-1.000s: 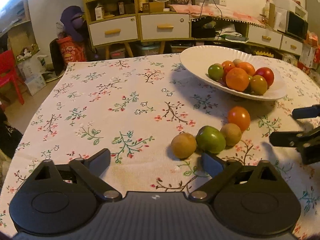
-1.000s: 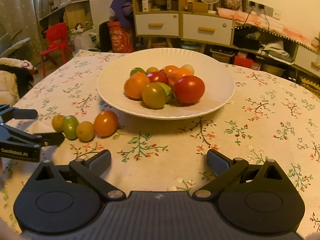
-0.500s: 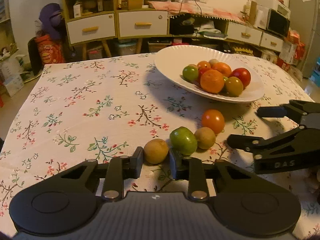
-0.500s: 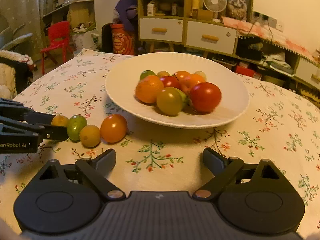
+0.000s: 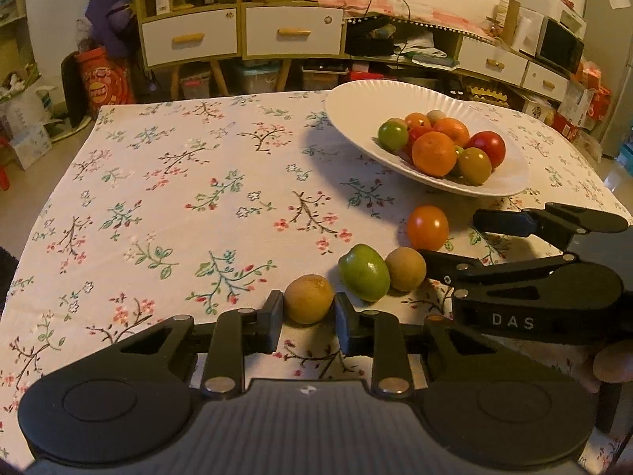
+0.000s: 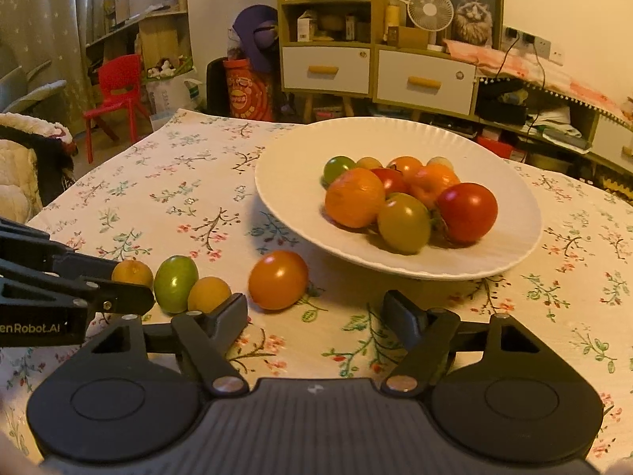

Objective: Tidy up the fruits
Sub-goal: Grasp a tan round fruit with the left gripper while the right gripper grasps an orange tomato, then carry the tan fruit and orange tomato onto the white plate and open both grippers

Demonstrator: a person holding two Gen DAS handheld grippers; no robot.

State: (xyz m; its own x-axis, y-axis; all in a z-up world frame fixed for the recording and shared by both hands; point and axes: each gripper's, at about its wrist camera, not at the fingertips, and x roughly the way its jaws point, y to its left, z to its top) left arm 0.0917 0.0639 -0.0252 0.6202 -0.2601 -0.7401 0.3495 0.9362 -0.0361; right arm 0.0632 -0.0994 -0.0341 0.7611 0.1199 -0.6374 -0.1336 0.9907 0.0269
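While the left gripper [image 5: 309, 308] clamps a brown fruit [image 5: 309, 299], the right gripper [image 6: 315, 308] is closing, nothing between its jaws

Table [image 6: 573, 316], floral cloth: white plate [image 6: 292, 198], four loose fruits [image 6: 278, 279].

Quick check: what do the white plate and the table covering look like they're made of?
The plate looks like glazed ceramic or perhaps melamine: smooth white with a soft sheen and a fluted rim; I cannot tell which. The table covering looks like woven fabric, matte, with a printed floral pattern and faint creases.
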